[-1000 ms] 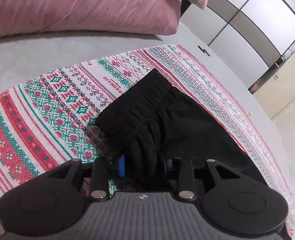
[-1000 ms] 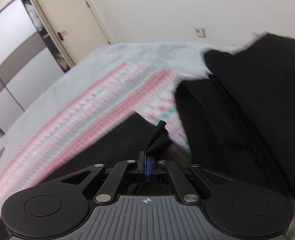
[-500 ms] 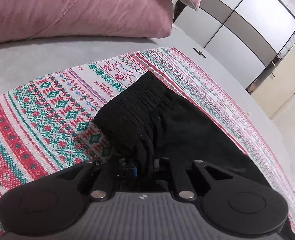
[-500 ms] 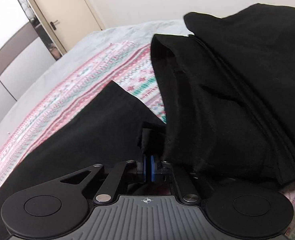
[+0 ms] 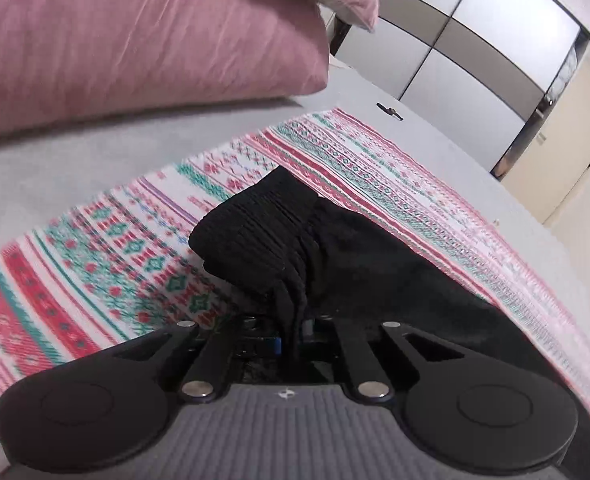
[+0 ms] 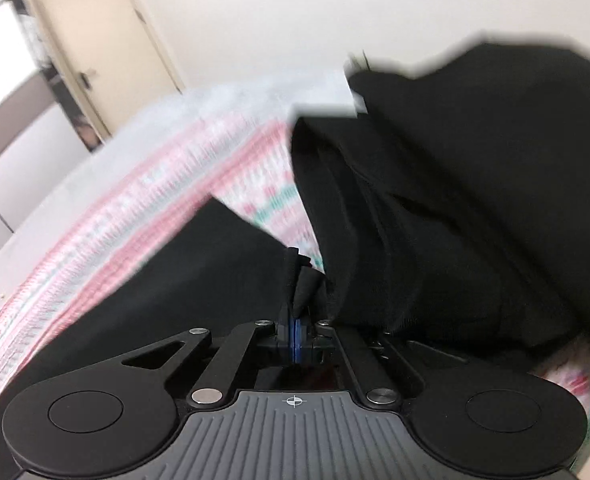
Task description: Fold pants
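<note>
The black pants lie on a patterned blanket spread over the bed, below a pink pillow. The left gripper has just been closing and now pinches the bunched elastic waistband between its pads. The right gripper is clamped tight on a small tuft of the same black cloth (the view is blurred). Both ends look gripped, so this seems the start of a fold: the next move calls for lifting together and carrying one end over the other, keeping the fabric taut
</note>
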